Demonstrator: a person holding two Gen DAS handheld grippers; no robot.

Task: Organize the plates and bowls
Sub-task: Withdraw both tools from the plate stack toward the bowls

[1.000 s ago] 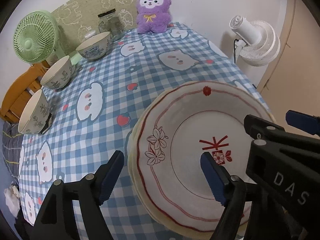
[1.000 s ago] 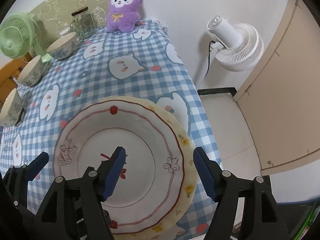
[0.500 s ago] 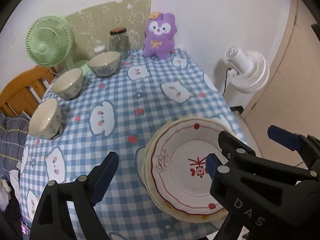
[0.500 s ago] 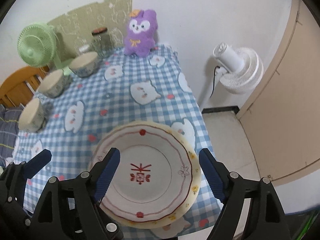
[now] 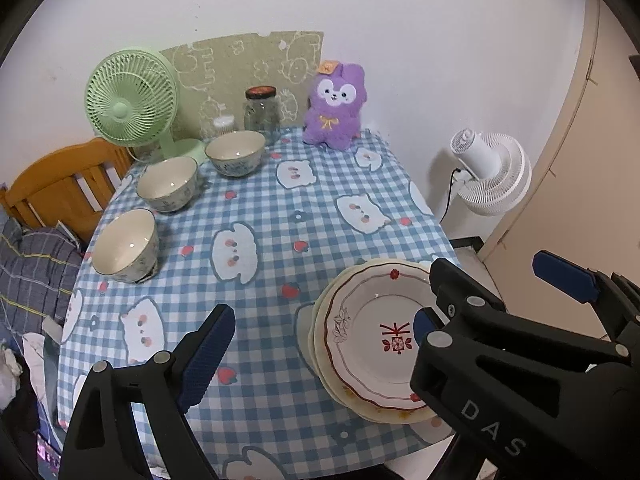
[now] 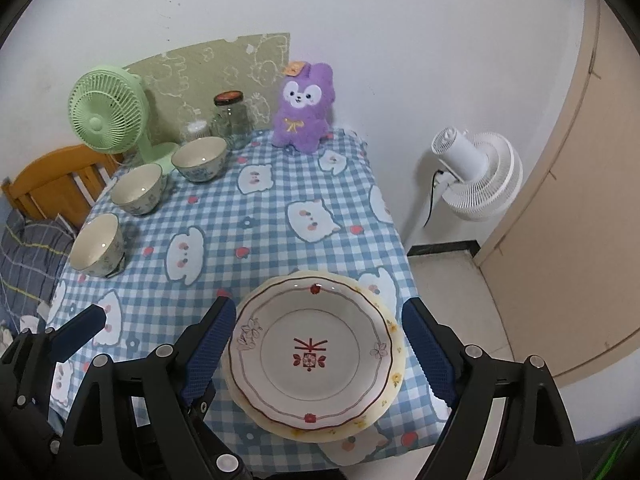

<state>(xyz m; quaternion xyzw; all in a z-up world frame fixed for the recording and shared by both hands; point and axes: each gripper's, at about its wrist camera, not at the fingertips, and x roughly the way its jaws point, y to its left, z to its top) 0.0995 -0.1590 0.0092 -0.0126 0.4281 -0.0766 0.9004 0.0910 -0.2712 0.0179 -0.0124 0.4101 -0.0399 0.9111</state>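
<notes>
The right tool (image 6: 316, 352) hangs above the stacked plates (image 6: 316, 360), its jaws opening and nothing pinched between them. The left tool (image 5: 316, 344) is spread wide beside it, also empty. The plates sit at the near right corner of the desk (image 5: 320, 208). Farther off, three bowls (image 5: 168, 184) line the left edge, well apart from the plates. A purple plush (image 5: 336, 106) stands at the back.

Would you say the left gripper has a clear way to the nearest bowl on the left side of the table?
Probably yes: the left gripper hangs open and empty, and only bare tablecloth lies between it and the nearest bowl, which stands apart from the other bowls.
</notes>
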